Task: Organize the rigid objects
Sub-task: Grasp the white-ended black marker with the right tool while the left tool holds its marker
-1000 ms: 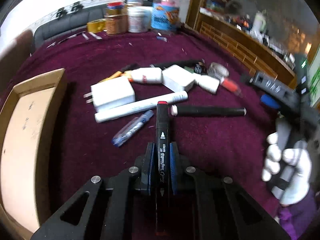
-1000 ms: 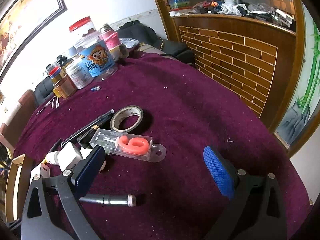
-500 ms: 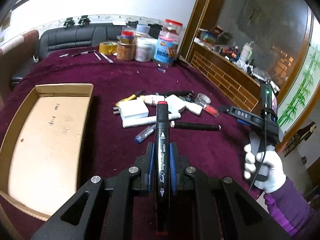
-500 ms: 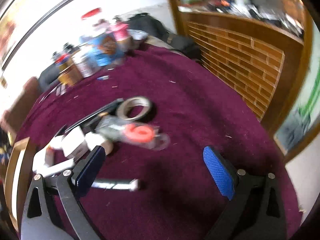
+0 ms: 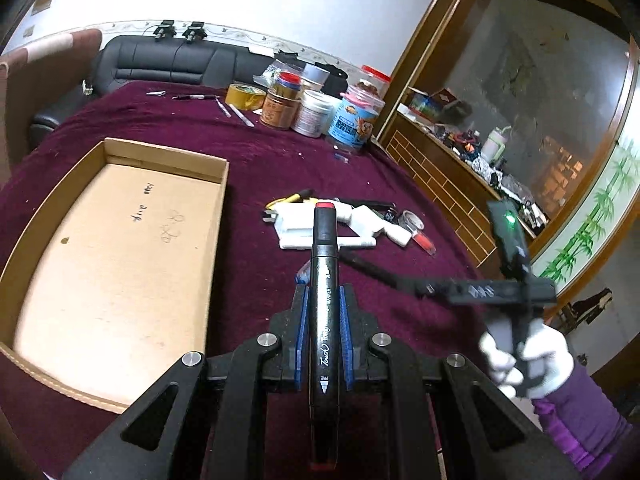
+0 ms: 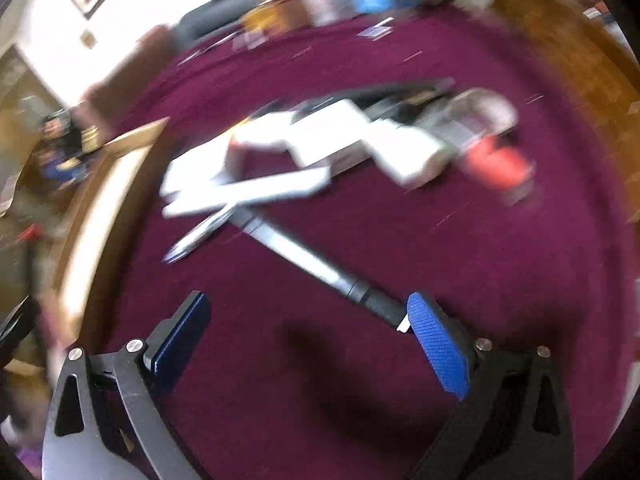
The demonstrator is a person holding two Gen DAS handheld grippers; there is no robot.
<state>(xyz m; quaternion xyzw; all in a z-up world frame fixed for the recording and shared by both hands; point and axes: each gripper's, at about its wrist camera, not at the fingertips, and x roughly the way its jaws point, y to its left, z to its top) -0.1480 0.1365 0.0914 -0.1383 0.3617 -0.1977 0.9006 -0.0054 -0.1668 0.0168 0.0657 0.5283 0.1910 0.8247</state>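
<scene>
My left gripper (image 5: 323, 312) is shut on a black art marker (image 5: 325, 280) with a red cap and holds it above the purple tablecloth, right of the empty cardboard box (image 5: 120, 240). A pile of white chargers, pens and tape (image 5: 344, 220) lies beyond the marker. My right gripper (image 6: 308, 328) is open and empty, low over the cloth; a black-and-silver pen (image 6: 320, 268) lies ahead of it, one end by the right finger. The right wrist view is blurred. The right gripper also shows in the left wrist view (image 5: 492, 292), held by a white-gloved hand.
Jars, tins and a yellow tape roll (image 5: 316, 108) stand at the table's far edge. A black sofa (image 5: 168, 64) is behind them. A brick-faced wooden counter (image 5: 448, 168) runs along the right. The cardboard box also shows in the right wrist view (image 6: 108, 184) at left.
My left gripper has risen and pulled back with the marker, bringing the box into full view. My right gripper has swung left and down toward the black-and-silver pen, still open.
</scene>
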